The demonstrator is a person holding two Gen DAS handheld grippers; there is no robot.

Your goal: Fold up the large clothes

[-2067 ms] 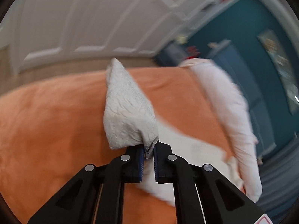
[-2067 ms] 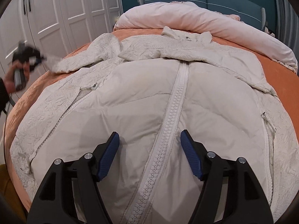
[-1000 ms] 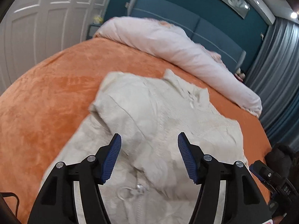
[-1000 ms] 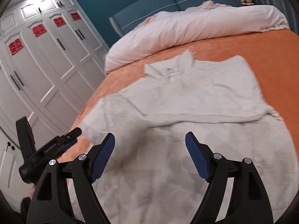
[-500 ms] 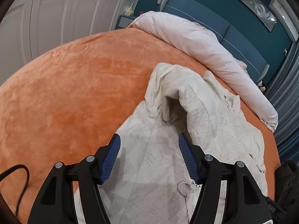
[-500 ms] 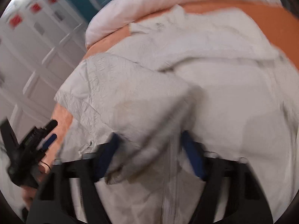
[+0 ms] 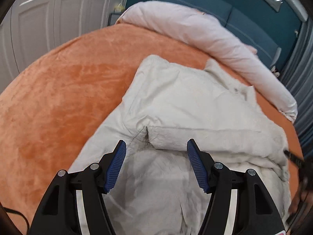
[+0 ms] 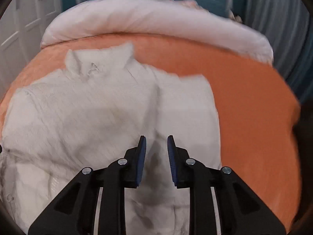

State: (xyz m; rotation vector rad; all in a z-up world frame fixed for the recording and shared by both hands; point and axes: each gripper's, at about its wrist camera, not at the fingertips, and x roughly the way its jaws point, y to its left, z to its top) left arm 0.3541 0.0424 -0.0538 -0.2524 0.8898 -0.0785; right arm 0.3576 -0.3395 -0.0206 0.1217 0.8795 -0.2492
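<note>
A cream padded jacket [image 7: 185, 101] lies front up on the orange bed cover [image 7: 58, 98], both sleeves folded in across its chest, collar [image 8: 97, 62] toward the headboard. My left gripper [image 7: 156, 148] is open and empty, just above the jacket's left side where the folded sleeve meets the body. My right gripper [image 8: 155, 145] hovers over the jacket's right side [image 8: 183, 107], jaws partly closed with a narrow gap and no cloth between them. The view is blurred.
A rolled pale pink duvet [image 7: 205, 29] lies across the head of the bed, also in the right wrist view [image 8: 156, 19]. White wardrobe doors [image 7: 49, 9] stand left. A teal headboard [image 7: 244, 15] and grey curtains [image 8: 277, 19] are behind.
The left gripper let go of the sleeve it held and opened; the sleeve now lies folded across the chest. The right gripper swung to the jacket's right side and its jaws narrowed.
</note>
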